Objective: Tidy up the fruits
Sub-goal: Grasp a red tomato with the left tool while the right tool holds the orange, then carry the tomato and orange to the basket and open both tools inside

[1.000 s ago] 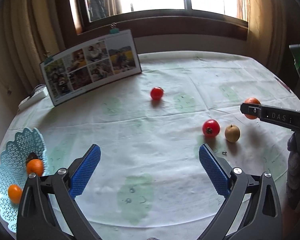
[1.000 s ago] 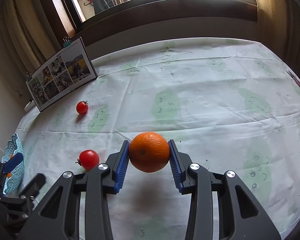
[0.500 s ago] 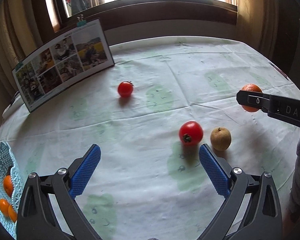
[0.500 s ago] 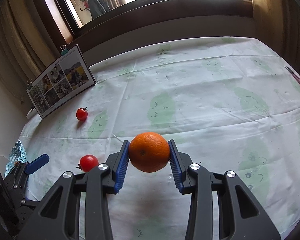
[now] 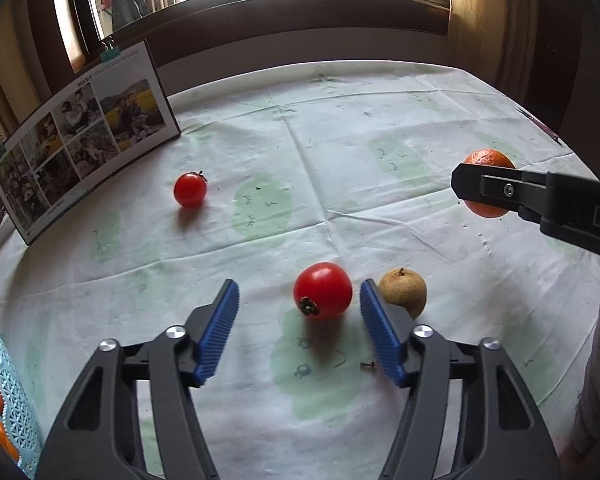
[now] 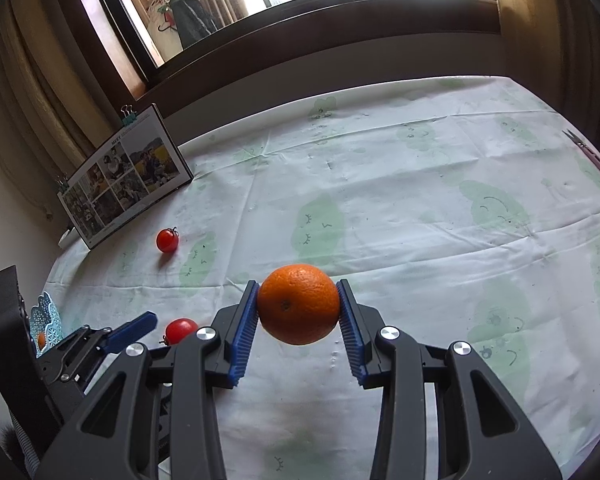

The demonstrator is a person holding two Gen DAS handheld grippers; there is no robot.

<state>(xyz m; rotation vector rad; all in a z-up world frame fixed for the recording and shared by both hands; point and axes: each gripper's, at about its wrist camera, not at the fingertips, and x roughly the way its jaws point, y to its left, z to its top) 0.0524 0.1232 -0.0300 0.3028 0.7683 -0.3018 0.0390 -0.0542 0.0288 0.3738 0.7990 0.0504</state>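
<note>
Left wrist view: the left gripper (image 5: 296, 332) has its jaws wide, low over the desk (image 5: 340, 128). The big tomato (image 5: 322, 291) lies between the blue pads, nearer the right pad (image 5: 380, 336), touching neither. A brown pear (image 5: 405, 291) sits just beyond that pad. A small tomato (image 5: 190, 189) lies farther off, near the photo board (image 5: 84, 136). The basket (image 5: 8, 408) with oranges shows at the lower left edge. The right gripper, seen from the side, carries the orange (image 5: 486, 160) above the cloth.

Right wrist view: the right gripper (image 6: 299, 318) has its jaws clamped on the orange (image 6: 298, 304), held clear of the desk (image 6: 420, 184). The big tomato (image 6: 181, 330) lies to the left.
</note>
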